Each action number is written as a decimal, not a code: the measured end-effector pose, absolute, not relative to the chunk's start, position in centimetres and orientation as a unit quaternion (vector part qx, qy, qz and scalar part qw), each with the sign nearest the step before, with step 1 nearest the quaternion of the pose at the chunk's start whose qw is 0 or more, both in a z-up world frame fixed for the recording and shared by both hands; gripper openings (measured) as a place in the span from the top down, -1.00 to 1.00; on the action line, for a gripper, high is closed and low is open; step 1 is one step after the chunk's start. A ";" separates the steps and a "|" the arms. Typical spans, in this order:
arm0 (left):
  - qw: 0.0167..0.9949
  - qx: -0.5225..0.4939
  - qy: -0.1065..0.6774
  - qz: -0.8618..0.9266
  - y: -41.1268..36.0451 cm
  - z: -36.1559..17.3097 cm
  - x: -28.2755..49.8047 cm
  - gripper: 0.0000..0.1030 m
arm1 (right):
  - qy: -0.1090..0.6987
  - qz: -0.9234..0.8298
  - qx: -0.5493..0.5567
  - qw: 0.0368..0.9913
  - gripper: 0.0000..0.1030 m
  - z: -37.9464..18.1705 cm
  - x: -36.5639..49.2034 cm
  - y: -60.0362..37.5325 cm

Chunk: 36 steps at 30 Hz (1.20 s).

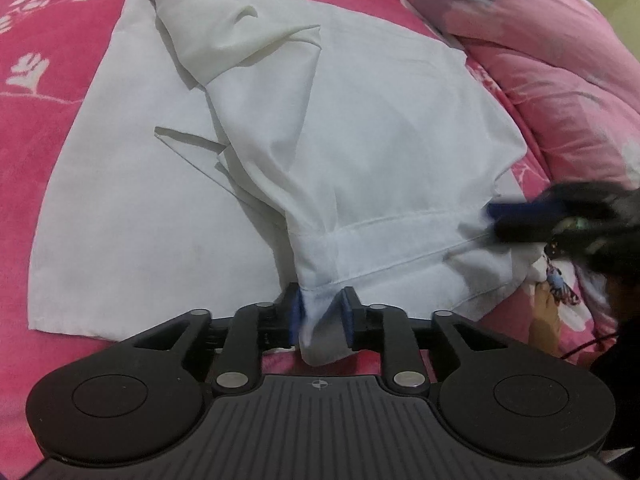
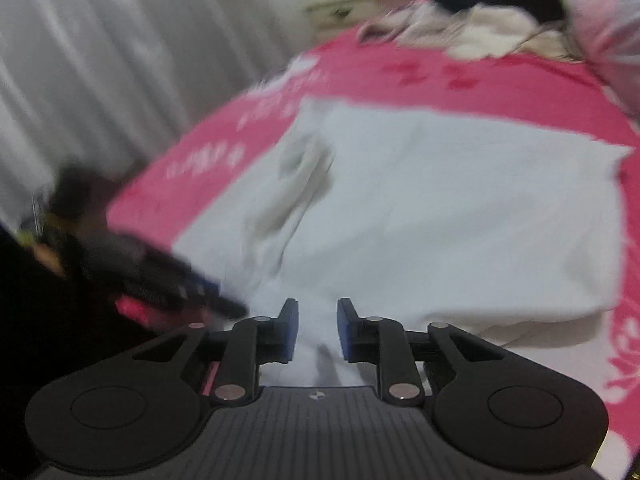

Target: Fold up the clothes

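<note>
White garment (image 1: 360, 152) lies spread on the bed (image 1: 48, 128), one side flapped over the middle, sleeve bunched at the far end; fold looks roughly half done, flattening and the cross folds remain. Left tool (image 1: 322, 316): pads spread a little, hem corner between them, not squeezed. Right tool (image 2: 318, 330): spread too, cloth in the gap, view blurred, looks released. Bed has a pink patterned cover; grey curtain (image 2: 80, 60) at left, clothes pile (image 2: 496, 12) at far right, pink quilt (image 1: 560, 72) beside the garment.
</note>
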State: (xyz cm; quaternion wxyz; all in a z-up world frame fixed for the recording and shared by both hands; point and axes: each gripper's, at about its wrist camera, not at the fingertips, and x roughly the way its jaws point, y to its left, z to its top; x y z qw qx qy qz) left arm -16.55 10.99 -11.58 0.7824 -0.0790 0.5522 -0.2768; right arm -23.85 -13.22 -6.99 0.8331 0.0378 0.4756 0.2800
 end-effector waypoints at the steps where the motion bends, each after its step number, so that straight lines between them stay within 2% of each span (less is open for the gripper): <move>1: 0.785 -0.076 0.551 -0.274 11.2 -11.3 -16.7 0.44 | 0.490 0.282 0.028 0.825 0.56 -8.1 -23.9 -12.8; 3: 0.791 -0.071 0.546 -0.266 11.8 -10.5 -16.8 0.26 | 0.516 0.272 0.021 0.812 0.56 -10.0 -23.9 -12.5; 7: 0.818 -0.066 0.504 -0.269 12.5 -7.5 -16.3 0.12 | 0.519 0.264 0.033 0.812 0.59 -10.5 -23.9 -12.9; 9: 0.842 -0.045 0.468 -0.265 11.4 -6.2 -15.4 -0.09 | 0.521 0.260 0.035 0.812 0.60 -10.6 -23.9 -12.9; 13: 0.874 0.013 0.430 -0.226 7.4 -5.4 -12.2 -0.11 | 0.519 0.257 0.024 0.815 0.60 -10.4 -24.3 -12.5; 19: 0.879 0.080 0.448 -0.143 3.0 -7.2 -8.1 -0.10 | 0.518 0.255 0.028 0.816 0.60 -10.4 -24.4 -12.4; 20: 0.879 0.086 0.449 -0.135 2.8 -7.6 -7.7 -0.07 | 0.517 0.255 0.030 0.816 0.60 -10.5 -24.4 -12.3; 22: 0.881 0.082 0.451 -0.120 3.2 -8.3 -7.2 0.24 | 0.517 0.256 0.033 0.816 0.60 -10.6 -24.4 -12.4; 23: 0.881 0.073 0.454 -0.114 3.7 -8.5 -7.1 0.60 | 0.516 0.257 0.033 0.816 0.60 -10.6 -24.5 -12.4; 24: 0.881 0.061 0.456 -0.108 4.3 -8.7 -7.0 0.83 | 0.516 0.257 0.032 0.817 0.60 -10.5 -24.5 -12.4; 26: 0.885 0.014 0.457 -0.090 6.6 -8.2 -7.6 0.93 | 0.514 0.258 0.033 0.817 0.60 -10.5 -24.6 -12.5; 32: 0.881 -0.152 0.446 -0.037 13.9 -7.4 -11.3 0.93 | 0.514 0.258 0.035 0.817 0.62 -10.6 -24.5 -12.5; 36: 0.862 -0.221 0.455 -0.018 17.3 -8.6 -12.8 0.91 | 0.515 0.256 0.031 0.818 0.62 -10.4 -24.5 -12.5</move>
